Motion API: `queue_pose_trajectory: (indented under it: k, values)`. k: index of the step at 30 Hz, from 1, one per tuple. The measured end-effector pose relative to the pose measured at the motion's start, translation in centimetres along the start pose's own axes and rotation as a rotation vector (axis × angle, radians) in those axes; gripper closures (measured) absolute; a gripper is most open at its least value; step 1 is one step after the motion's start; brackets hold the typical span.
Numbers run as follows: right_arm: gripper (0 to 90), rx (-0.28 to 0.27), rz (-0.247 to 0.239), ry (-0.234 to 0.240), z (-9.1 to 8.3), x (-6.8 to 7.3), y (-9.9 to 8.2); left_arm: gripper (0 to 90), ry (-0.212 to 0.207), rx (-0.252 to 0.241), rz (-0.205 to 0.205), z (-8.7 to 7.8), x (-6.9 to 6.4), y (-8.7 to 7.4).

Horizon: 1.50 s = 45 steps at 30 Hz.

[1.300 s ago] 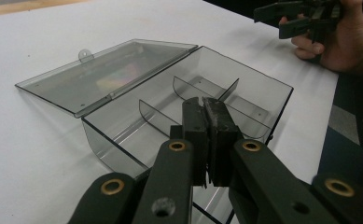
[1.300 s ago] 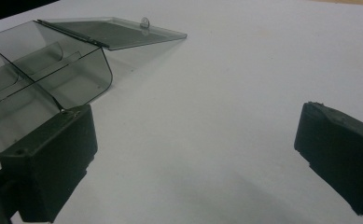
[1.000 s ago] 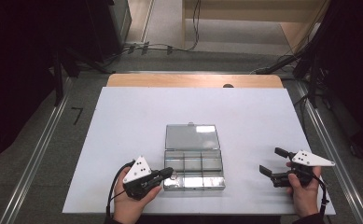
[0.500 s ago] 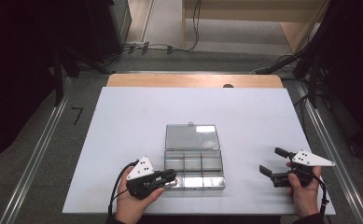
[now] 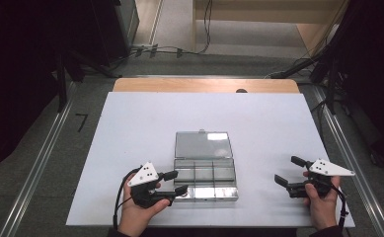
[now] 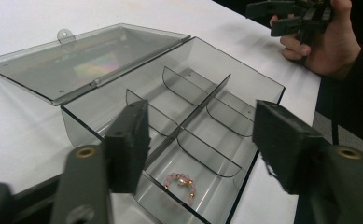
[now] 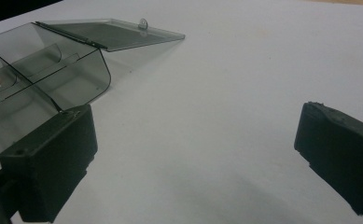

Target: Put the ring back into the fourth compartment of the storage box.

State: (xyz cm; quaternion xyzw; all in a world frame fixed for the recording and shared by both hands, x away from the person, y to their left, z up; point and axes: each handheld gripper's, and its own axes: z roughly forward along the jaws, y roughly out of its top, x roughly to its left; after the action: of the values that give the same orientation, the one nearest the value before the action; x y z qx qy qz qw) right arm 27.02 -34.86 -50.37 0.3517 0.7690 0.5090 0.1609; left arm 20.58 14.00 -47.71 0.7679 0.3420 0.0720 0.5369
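The left hand-held gripper [image 5: 177, 182] is hovering at the near left corner of the clear plastic compartment box [image 5: 205, 178], which is sitting on the white tabletop [image 5: 130, 128] with its lid [image 5: 203, 144] laid flat open on the far side. Its jaws have just been opening and are now standing moderately wide, with nothing pinched between them. In the left gripper view, a small pink bead bracelet [image 6: 182, 184] is lying loose on the floor of the nearest compartment, just below and ahead of the gap between the jaws, so it appears to have been dropped there.

The box's long axis is running left to right across the tabletop, and the bracelet's compartment is at the end closest to the left hand-held gripper. The right hand-held gripper [image 5: 290, 172] is resting well apart, off the box's right end, its jaws gaping wide and holding nothing. Any follow-up on the bracelet or the lid therefore falls more naturally to the left hand.

The high view is giving the overall layout but the bracelet is too small to make out there. The right gripper view is showing the box's right end wall [image 7: 79, 79] and the lid's small hanging tab [image 7: 143, 22].
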Motion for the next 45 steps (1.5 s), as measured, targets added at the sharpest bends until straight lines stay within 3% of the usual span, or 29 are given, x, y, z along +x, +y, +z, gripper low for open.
queue_pose_trajectory:
  k: [5,10,18,28,40,45]
  values:
    - [0.0,0.000,0.001,-0.002,0.0,0.0,0.0,20.6,0.002,-0.015,-0.013,-0.4,0.5,0.7]
    - [0.0,0.002,0.000,-0.006,0.0,0.0,0.0,9.9,-0.028,-0.026,-0.019,-0.3,1.3,1.7]
    - [0.0,-0.002,0.006,-0.002,0.0,-0.1,0.0,3.2,-0.047,-0.047,-0.020,0.5,2.3,2.7]
    - [0.0,0.000,0.007,0.001,0.0,0.0,0.0,3.2,-0.009,-0.058,-0.012,0.5,3.5,3.5]
    - [0.0,0.007,0.009,0.003,0.0,0.0,0.0,0.0,0.043,-0.030,-0.016,1.2,5.6,5.1]
    - [0.0,0.017,0.007,0.005,0.1,0.0,0.1,0.0,0.043,-0.033,-0.025,1.7,6.4,5.5]
